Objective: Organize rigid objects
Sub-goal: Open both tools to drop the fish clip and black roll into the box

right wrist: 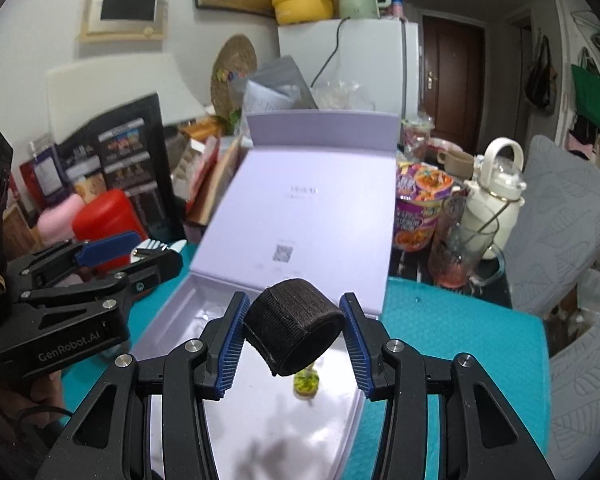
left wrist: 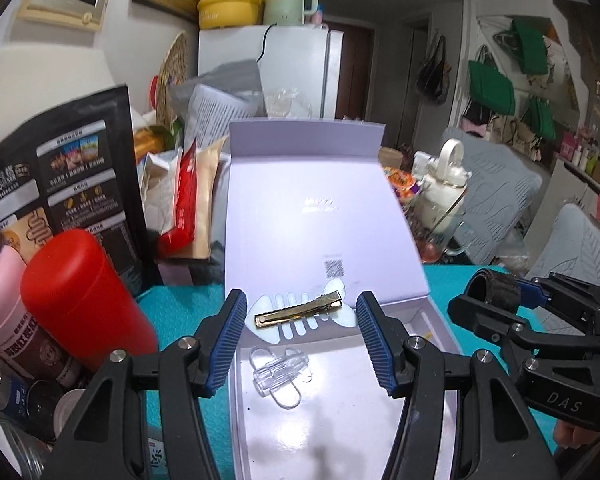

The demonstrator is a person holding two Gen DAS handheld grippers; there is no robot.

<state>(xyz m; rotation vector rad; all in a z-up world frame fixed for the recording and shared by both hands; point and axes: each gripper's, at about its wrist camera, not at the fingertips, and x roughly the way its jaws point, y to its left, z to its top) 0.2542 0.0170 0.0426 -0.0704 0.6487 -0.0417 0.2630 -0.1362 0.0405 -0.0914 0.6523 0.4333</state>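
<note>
Left gripper (left wrist: 302,312): jaws parted about halfway, holding a fishbone-shaped hair clip (left wrist: 300,314) with a gold metal clasp by its two ends, above the near part of the box.
Right gripper (right wrist: 294,330): jaws partly closed, pads pressing both sides of a black hook-and-loop strap roll (right wrist: 294,330), held over the box.
Box (left wrist: 340,432): lavender gift box, hinged lid (left wrist: 320,216) standing open and leaning back, resting on a teal mat (right wrist: 460,360).
Box contents: clear plastic hair clip (left wrist: 280,376) on the white floor; small green-yellow item (right wrist: 307,383), too blurred to identify.
Surroundings: red bottle (left wrist: 84,300) and pink bottle (left wrist: 0,292) left of the box; instant noodle cup (right wrist: 420,204) and cream water jug (right wrist: 496,200) to its right.
</note>
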